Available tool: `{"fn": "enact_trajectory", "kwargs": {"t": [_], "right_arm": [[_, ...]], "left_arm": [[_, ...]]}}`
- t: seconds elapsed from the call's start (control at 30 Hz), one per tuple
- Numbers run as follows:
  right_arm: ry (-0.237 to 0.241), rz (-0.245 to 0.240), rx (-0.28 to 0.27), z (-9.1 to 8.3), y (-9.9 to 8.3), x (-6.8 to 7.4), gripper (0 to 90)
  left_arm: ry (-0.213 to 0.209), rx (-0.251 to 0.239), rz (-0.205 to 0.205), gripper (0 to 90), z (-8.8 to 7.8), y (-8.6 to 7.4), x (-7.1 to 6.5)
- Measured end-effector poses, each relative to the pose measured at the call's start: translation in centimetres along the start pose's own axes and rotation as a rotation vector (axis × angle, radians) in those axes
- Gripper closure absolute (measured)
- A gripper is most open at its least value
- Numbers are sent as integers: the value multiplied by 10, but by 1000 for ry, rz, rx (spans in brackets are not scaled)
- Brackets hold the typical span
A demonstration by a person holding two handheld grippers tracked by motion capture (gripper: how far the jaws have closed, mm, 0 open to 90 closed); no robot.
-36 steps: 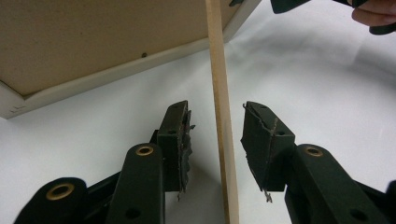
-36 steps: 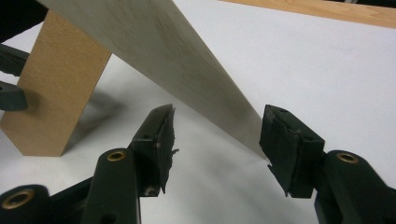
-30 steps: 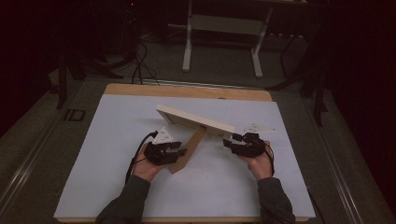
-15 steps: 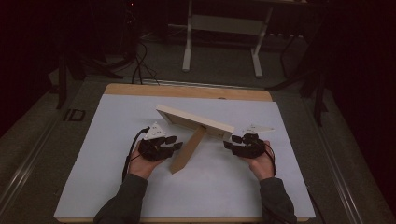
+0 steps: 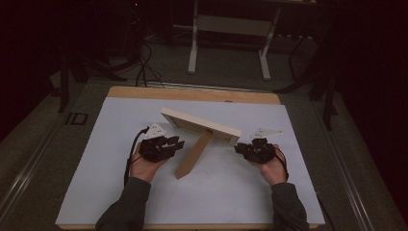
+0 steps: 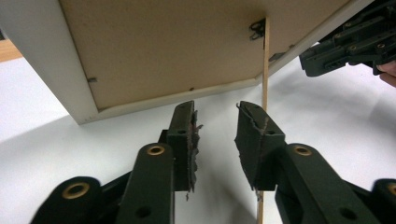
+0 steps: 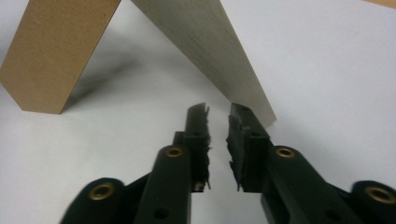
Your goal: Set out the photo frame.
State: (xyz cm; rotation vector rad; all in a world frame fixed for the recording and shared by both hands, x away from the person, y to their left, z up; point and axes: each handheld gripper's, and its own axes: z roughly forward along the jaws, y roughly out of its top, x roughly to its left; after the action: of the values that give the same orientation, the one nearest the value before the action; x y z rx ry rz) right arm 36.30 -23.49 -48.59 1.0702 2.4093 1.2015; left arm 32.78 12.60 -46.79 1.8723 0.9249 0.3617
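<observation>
Both grippers have let go, looks like: the left gripper [image 5: 166, 144] sits just off the frame's near-left side with its jaws part open and nothing between them, and they've just been closing in; the right gripper [image 5: 250, 148] is by the frame's right end, jaws narrowed to a slim gap after closing in too, also on nothing. So the frame [image 5: 199, 124] is standing on its own near the middle of the white mat [image 5: 110, 159], leaning back on its stand [image 5: 195, 154], which angles down toward the person. From the left gripper view you can see the brown backing [image 6: 177, 46] and the stand edge-on [image 6: 265, 70] just right of the jaws, not touched. The right gripper view has the frame's pale edge [image 7: 210, 51] just ahead of the tips. I'd say the propping-up part is basically done; what's left is pulling both hands clear without bumping it, and maybe checking it doesn't tip.
</observation>
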Motion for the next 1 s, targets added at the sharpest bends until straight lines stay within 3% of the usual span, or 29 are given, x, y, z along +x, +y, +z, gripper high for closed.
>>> {"fn": "enact_trajectory", "kwargs": {"t": [0.1, 0.27, 0.4, 0.53, 0.9, 1.0], "right_arm": [[-13, -7, 9, 0, 1, 0, 836], [-35, -15, 9, 0, 2, -1, 894], [-61, -3, -16, -3, 3, -3, 899], [-70, 16, -51, -6, 6, -5, 900], [-121, 52, -104, -5, 12, -4, 900], [-134, 78, -139, -6, 15, -3, 900]], "left_arm": [[20, -3, 5, 725, -1, 3, 0], [17, -21, -10, 788, -2, 6, 3], [36, -17, -11, 898, 2, 10, 5], [50, -8, 4, 900, 7, 16, 7], [73, -19, -36, 900, 18, 33, 11], [76, -15, -41, 900, 20, 35, 13]]}}
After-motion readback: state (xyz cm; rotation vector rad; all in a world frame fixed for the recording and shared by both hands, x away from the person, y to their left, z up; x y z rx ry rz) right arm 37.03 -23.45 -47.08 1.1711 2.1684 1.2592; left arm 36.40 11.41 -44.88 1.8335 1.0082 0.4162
